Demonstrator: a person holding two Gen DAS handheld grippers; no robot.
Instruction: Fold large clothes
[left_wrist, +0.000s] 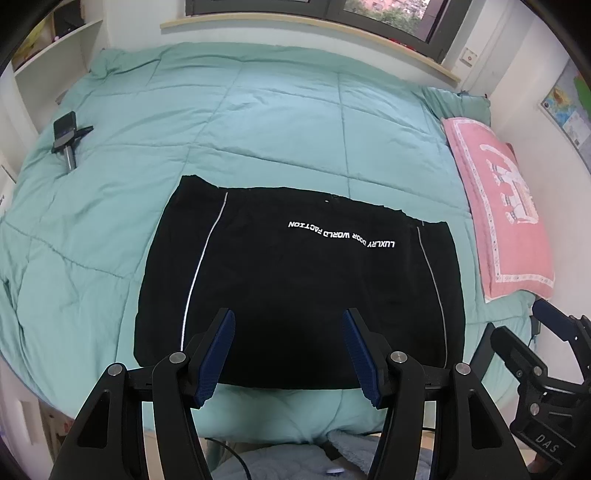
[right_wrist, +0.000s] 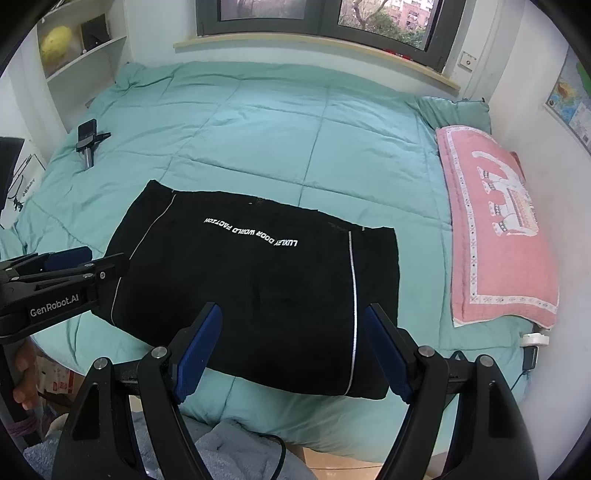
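Note:
A black garment (left_wrist: 295, 288) with white piping and white lettering lies folded into a rectangle on the teal quilt (left_wrist: 258, 122), near the bed's front edge. It also shows in the right wrist view (right_wrist: 251, 288). My left gripper (left_wrist: 289, 347) is open and empty, hovering above the garment's near edge. My right gripper (right_wrist: 293, 345) is open and empty, above the garment's near right part. The right gripper also appears at the right edge of the left wrist view (left_wrist: 543, 376), and the left gripper at the left of the right wrist view (right_wrist: 55, 280).
A pink patterned pillow (left_wrist: 498, 206) lies along the bed's right side. A phone on a small stand (left_wrist: 66, 138) rests at the far left of the quilt. White shelves (right_wrist: 85, 48) stand at the back left, a window (right_wrist: 317, 18) behind the bed.

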